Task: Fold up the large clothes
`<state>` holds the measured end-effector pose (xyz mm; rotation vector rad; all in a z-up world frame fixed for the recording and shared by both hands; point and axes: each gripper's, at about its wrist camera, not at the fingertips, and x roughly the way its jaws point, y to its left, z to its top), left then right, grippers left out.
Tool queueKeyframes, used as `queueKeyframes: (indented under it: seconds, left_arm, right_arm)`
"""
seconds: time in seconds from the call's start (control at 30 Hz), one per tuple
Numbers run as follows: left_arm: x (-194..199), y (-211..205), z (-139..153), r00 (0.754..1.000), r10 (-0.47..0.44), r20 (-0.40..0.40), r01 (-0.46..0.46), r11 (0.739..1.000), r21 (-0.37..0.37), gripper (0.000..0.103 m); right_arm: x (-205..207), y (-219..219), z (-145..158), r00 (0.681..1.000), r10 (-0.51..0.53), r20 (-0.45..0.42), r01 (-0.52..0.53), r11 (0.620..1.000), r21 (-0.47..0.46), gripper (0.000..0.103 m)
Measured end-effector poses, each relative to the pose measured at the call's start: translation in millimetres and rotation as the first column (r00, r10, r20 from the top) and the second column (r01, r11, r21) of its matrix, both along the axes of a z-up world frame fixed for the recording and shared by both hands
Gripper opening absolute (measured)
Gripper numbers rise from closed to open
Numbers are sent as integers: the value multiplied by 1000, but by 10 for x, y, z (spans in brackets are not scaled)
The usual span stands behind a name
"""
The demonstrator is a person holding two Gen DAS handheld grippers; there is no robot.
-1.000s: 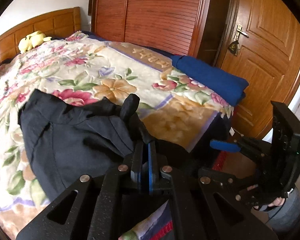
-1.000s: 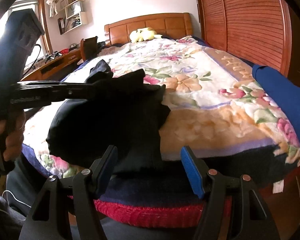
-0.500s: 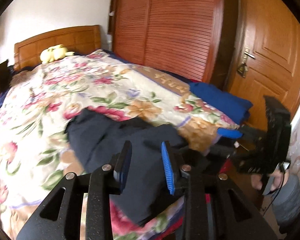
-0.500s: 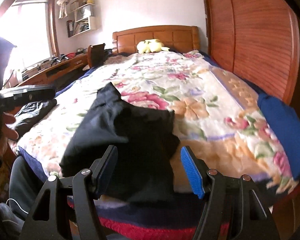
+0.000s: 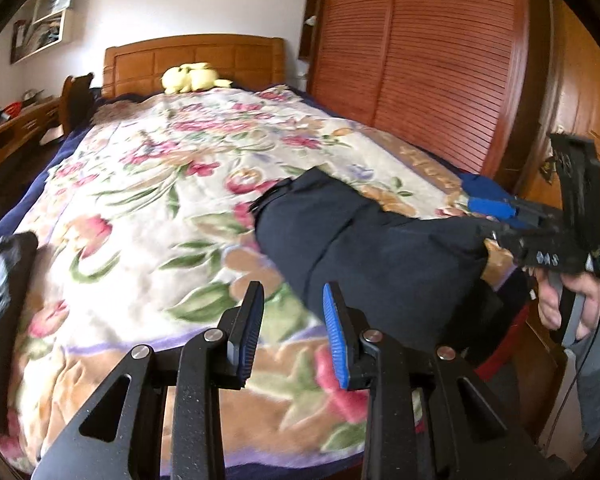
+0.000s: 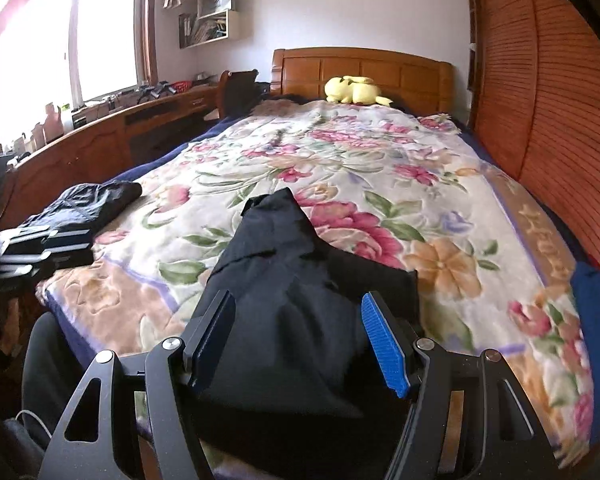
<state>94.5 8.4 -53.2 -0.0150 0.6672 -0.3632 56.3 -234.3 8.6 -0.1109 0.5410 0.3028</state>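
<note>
Matt dark cloth garment [image 6: 300, 300] lies on a plush floral blanket [image 6: 380, 168]; glossy wooden headboard [image 6: 360, 68].

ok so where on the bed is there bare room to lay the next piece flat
The widest free patch is the middle of the floral blanket, between the dark garment at the foot and the yellow plush toy at the headboard. The near left corner is crowded by folded dark clothes; the near right edge holds a blue cloth.

one dark navy cloth garment [image 6: 300, 280] lies bunched on one cream floral blanket [image 6: 380, 168], with one more dark folded pile [image 6: 80, 208] at the bed's edge. one yellow plush toy [image 6: 354, 90] sits by one wooden headboard [image 6: 360, 66]. two black two-finger grippers: left gripper [image 5: 292, 328], right gripper [image 6: 300, 340].
</note>
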Motion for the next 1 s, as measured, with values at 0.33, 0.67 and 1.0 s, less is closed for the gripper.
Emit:
queueKeyframes:
  seconds: [0.33, 0.67, 1.0]
  left_arm:
    - [-69, 225, -213, 999, 18, -26, -18, 1000, 10, 32]
    - [-101, 147, -350, 998, 5, -57, -4, 1000, 22, 32]
    - [-119, 109, -334, 999, 3, -51, -2, 1000, 26, 32]
  right_arm:
    - [668, 83, -134, 988, -21, -154, 21, 1000, 0, 68]
    - [951, 18, -540, 941, -2, -337, 16, 999, 39, 68]
    - [935, -59, -682, 940, 13, -342, 13, 997, 72, 68]
